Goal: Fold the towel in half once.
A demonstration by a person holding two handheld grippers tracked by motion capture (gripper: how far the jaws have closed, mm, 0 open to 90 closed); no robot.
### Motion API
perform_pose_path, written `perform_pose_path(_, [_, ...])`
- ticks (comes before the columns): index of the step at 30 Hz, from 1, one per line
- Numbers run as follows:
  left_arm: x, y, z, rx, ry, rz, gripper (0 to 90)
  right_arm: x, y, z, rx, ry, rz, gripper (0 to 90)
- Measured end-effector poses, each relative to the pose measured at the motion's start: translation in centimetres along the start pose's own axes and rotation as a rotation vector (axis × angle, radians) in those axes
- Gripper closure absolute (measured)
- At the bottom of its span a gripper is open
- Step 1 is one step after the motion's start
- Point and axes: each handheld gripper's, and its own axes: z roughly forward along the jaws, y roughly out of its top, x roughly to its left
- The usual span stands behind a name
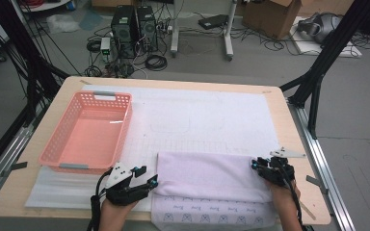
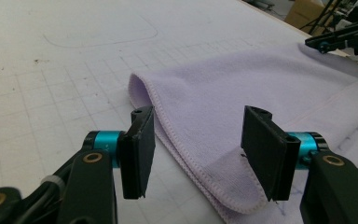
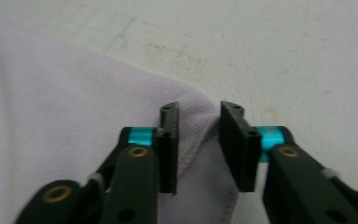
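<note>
A lilac towel (image 1: 212, 175) lies folded flat near the front of the table on a white gridded mat (image 1: 197, 115). My left gripper (image 1: 147, 176) rests at its near left corner. In the left gripper view this gripper (image 2: 196, 140) is open wide, its jaws on either side of the towel's (image 2: 242, 79) hemmed corner. My right gripper (image 1: 256, 164) sits at the far right corner. In the right gripper view its jaws (image 3: 198, 119) stand a narrow gap apart with the humped corner of the towel (image 3: 51, 116) between them. Farther off, the right gripper (image 2: 335, 39) shows in the left gripper view.
A pink plastic basket (image 1: 53, 144) with nothing in it stands at the left of the table. A pale sheet with a printed pattern (image 1: 212, 217) lies under the towel's near edge. Cables and computer cases (image 1: 135, 29) are on the floor beyond the table.
</note>
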Motion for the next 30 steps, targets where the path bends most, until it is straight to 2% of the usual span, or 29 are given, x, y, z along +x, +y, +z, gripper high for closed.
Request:
perform_pose_path(2, [0.1,0.0,0.0,0.002,0.0,-0.003,44.9,0.0,0.3,0.0,0.014,-0.053,-0.028,86.2])
perform_pose_path(3, [0.1,0.0,0.0,0.004,0.002,-0.003,44.9,-0.2,0.4,-0.1,0.017,-0.089,-0.034,86.7])
perform_pose_path(6, [0.3,-0.1,0.0,0.006,0.005,-0.01,44.9,-1.4,0.3,-0.5,0.003,-0.163,-0.006,86.9])
perform_pose_path(9, [0.3,-0.1,0.1,0.009,0.007,-0.013,44.9,-1.6,0.2,-1.0,-0.034,-0.222,-0.004,84.8])
perform_pose_path(10, [0.4,-0.1,0.1,0.01,0.007,-0.012,44.8,-1.6,0.2,-1.1,-0.051,-0.231,-0.008,78.3])
perform_pose_path(11, [0.4,-0.1,0.1,0.013,0.006,-0.014,44.6,-1.7,0.1,-1.2,-0.068,-0.205,0.016,72.6])
perform_pose_path(12, [0.4,-0.1,0.1,0.012,0.006,-0.018,44.6,-1.9,0.1,-1.5,-0.08,-0.172,0.034,71.5])
perform_pose_path(15, [0.6,0.0,0.3,0.022,0.005,-0.022,44.3,-2.0,-0.4,-2.4,-0.116,-0.116,0.034,65.1])
perform_pose_path(18, [0.8,0.1,1.0,0.044,0.007,-0.041,42.9,-2.0,-1.1,-3.3,-0.118,-0.038,0.04,59.0])
perform_pose_path(22, [1.2,0.5,2.4,0.076,-0.002,-0.052,40.9,-1.7,-2.0,-3.8,-0.098,0.039,0.02,50.7])
perform_pose_path(24, [1.7,0.9,3.4,0.097,0.008,-0.061,40.0,-1.7,-2.0,-3.8,-0.09,0.085,0.034,44.0])
perform_pose_path(27, [2.6,1.7,4.9,0.137,0.025,-0.081,38.4,-1.6,-1.8,-3.6,-0.087,0.108,0.062,41.5])
perform_pose_path(30, [3.2,2.4,6.3,0.168,0.04,-0.087,37.9,-1.4,-1.7,-3.1,-0.066,0.107,0.045,41.6])
